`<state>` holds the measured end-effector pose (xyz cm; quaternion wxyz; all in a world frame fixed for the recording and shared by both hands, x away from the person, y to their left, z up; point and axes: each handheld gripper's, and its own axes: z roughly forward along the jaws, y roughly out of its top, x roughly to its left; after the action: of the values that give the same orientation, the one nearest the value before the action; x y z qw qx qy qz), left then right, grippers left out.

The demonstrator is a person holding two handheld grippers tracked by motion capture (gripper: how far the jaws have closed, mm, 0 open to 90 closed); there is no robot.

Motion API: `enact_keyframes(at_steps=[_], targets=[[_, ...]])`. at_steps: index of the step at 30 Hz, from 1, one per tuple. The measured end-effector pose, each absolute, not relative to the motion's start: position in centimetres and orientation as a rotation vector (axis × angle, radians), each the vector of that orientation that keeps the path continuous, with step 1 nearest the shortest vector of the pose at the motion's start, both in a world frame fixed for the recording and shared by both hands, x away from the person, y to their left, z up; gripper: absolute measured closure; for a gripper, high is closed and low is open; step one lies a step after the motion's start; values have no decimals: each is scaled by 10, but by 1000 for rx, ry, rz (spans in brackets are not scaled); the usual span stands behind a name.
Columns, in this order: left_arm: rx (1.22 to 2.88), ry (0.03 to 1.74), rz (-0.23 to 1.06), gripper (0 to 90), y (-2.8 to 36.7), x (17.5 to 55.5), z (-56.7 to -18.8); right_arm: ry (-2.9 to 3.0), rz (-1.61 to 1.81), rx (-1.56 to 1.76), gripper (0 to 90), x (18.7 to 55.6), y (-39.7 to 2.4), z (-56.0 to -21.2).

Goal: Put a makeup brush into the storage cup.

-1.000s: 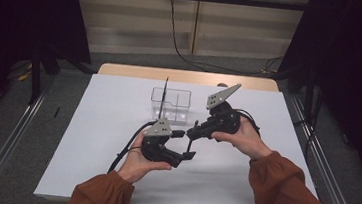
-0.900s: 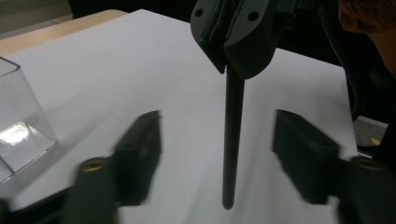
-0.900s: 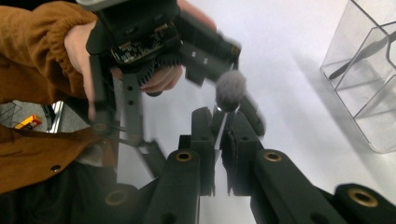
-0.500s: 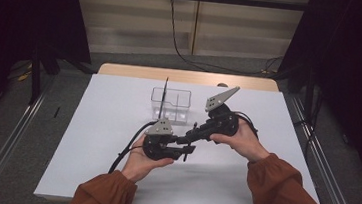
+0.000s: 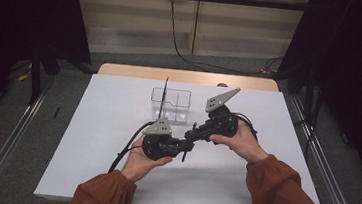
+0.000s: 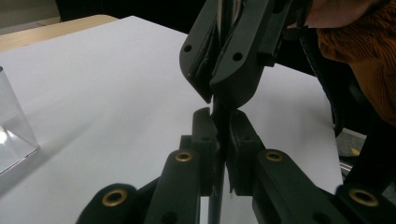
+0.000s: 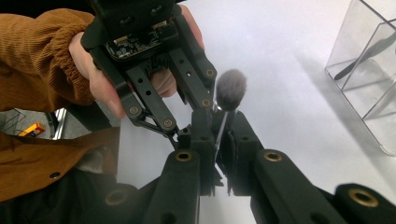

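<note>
A slim black makeup brush [image 5: 183,155] with a fluffy grey head [image 7: 230,89] is held over the white table between both grippers. My right gripper [image 5: 194,133] is shut on its handle [image 7: 218,130], just below the bristles. My left gripper [image 5: 185,145] meets it tip to tip from the left. Its jaws have just been closing, with the same thin handle [image 6: 218,106] between them, and now they pinch it. In the left gripper view my left gripper [image 6: 219,122] sits right under the right gripper [image 6: 219,93].
A clear plastic organiser box [image 5: 170,104] stands just behind the grippers, with another thin dark brush [image 5: 164,93] upright in it. The box also shows as clear walls [image 7: 369,79] and a corner [image 6: 14,135]. White sheet [image 5: 90,138] covers the table around the hands.
The left gripper's jaws have closed onto the brush handle where they stood open a second ago. Both hands have stayed in place.
</note>
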<state>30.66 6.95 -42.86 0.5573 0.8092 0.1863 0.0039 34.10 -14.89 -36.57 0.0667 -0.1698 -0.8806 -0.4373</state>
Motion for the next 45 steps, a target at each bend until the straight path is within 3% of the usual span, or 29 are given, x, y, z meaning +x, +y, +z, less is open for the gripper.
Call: enact_keyframes(at_steps=[19, 32, 45], targets=[[1915, 439, -2, 839, 70, 308, -429, -2640, -1338, -509, 821, 341, -150, -368], [1906, 463, 6, 839, 75, 309, -427, -2614, -1410, -535, 636, 340, -153, -367], [1903, 475, 19, 840, 78, 311, -426, -2597, -1500, -627, 333, 340, -160, -371]])
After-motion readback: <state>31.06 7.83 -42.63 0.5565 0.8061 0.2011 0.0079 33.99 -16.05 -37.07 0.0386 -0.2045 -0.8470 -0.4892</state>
